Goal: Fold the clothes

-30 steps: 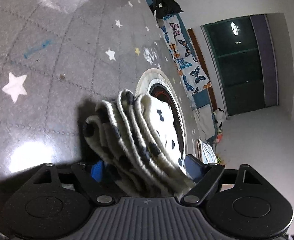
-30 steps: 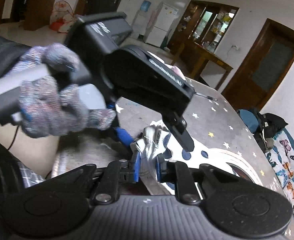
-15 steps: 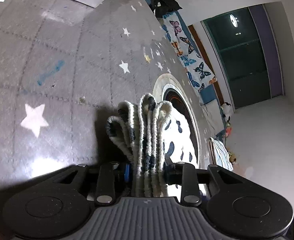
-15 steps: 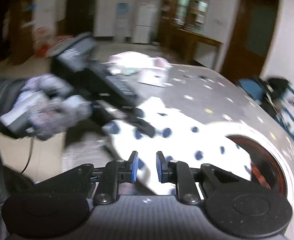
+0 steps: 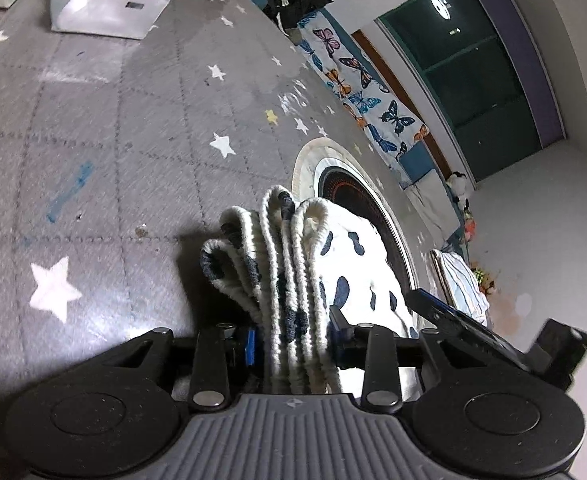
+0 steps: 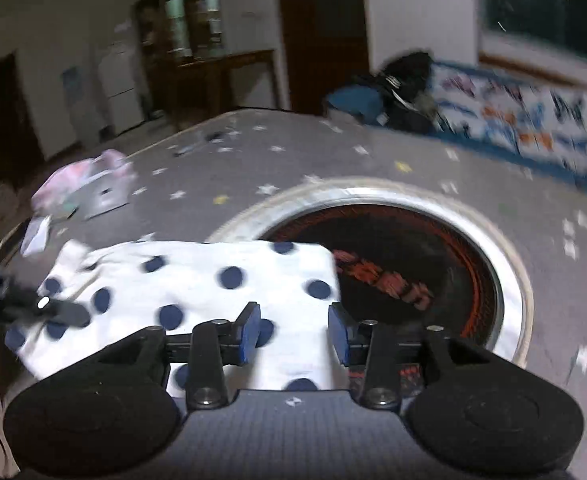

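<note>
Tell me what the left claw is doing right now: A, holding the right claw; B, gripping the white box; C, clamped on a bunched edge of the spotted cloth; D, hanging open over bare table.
C: in the left wrist view the left claw is shut on several stacked folds of the spotted cloth, while the white box sits far off on the table.

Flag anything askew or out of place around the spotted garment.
The spotted garment lies half over the round burner plate set into the table, and its edge is bunched in uneven ridges inside the left tongs. The right tongs hover open.
</note>
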The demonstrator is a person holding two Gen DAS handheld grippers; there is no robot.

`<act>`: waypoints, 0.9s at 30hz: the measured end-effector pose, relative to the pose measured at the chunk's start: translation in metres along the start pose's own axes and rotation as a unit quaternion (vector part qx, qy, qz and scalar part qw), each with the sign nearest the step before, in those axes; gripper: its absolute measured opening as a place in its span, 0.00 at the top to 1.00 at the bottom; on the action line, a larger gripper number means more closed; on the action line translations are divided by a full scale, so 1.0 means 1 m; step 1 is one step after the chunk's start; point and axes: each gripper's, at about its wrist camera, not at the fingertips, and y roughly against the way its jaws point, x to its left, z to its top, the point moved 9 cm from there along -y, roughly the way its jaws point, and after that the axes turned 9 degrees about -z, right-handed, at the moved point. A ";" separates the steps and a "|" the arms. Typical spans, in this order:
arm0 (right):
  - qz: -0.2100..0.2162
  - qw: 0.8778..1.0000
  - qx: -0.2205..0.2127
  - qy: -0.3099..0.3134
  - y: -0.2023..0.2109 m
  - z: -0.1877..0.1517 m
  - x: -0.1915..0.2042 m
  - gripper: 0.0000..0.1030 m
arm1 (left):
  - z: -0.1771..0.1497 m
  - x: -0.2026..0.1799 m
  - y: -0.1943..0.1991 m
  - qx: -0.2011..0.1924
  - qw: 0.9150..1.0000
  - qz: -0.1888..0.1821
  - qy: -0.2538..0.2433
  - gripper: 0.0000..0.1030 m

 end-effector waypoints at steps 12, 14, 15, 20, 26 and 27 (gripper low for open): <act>0.038 0.994 0.039 -0.095 -0.018 -0.020 -0.018 0.84 | 0.005 -0.002 -0.003 0.015 0.999 0.007 -0.031 0.66; 0.044 0.993 0.032 -0.100 -0.014 -0.020 -0.015 0.92 | 0.005 -0.005 -0.004 0.016 0.998 0.020 -0.051 0.68; 0.044 0.994 0.024 -0.102 -0.010 -0.019 -0.013 0.94 | 0.005 -0.008 -0.004 0.016 0.998 0.026 -0.060 0.69; 0.034 0.992 -0.026 -0.120 0.025 -0.014 -0.016 0.96 | 0.008 -0.030 -0.008 0.017 0.995 0.021 -0.094 0.70; -0.011 0.987 -0.073 -0.143 0.076 -0.016 -0.047 0.96 | 0.003 -0.076 -0.041 0.045 0.988 0.001 -0.145 0.70; -0.021 0.986 -0.078 -0.147 0.084 -0.017 -0.055 0.96 | 0.002 -0.086 -0.050 0.053 0.987 -0.005 -0.152 0.70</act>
